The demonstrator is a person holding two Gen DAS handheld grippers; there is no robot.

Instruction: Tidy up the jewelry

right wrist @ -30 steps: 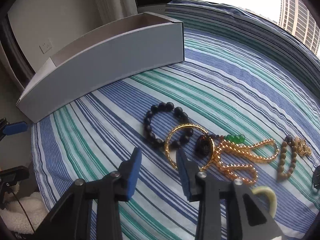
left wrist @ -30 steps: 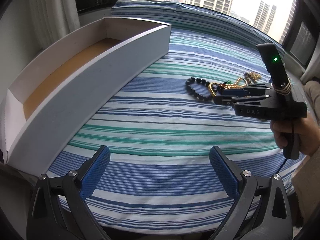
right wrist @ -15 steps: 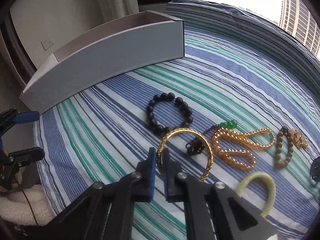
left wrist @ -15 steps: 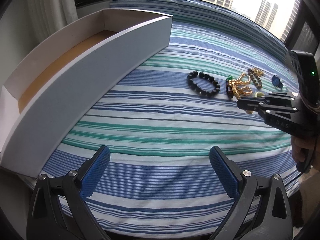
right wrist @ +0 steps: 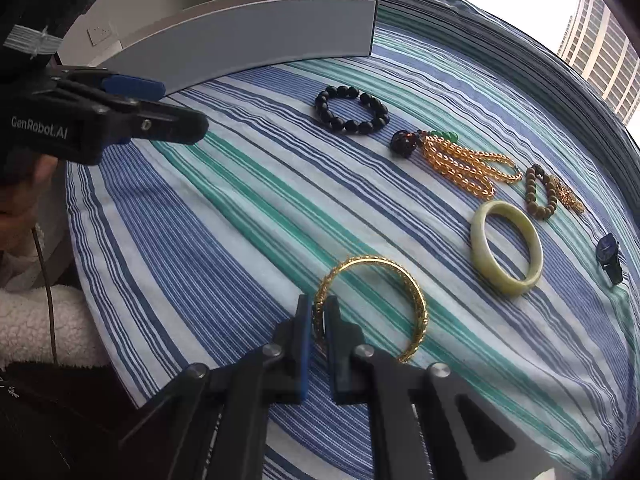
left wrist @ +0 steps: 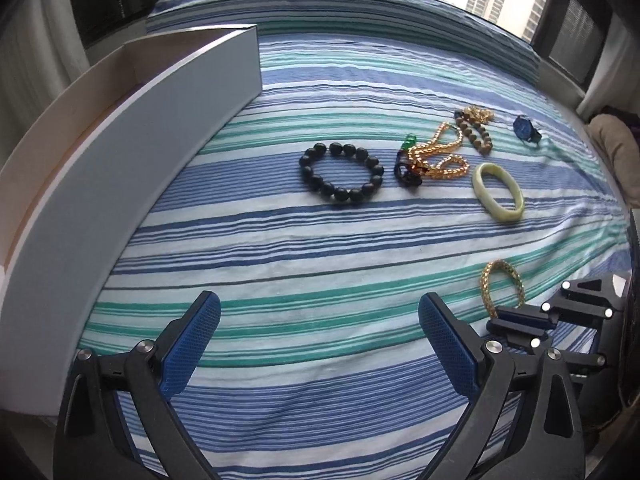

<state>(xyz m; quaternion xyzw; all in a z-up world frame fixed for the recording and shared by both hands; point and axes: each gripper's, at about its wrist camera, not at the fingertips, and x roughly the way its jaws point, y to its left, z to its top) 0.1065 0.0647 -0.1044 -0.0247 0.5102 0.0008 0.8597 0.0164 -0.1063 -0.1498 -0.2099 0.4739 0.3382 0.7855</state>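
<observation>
right gripper pinching gold bangle near striped bedspread's near edge | left gripper spread, empty | step: carry bangle | next: likely lift over box wall at far-left edge, release inside

Blue-green striped sheet, gold bangle, black bead bracelet, pale-green bangle
</observation>
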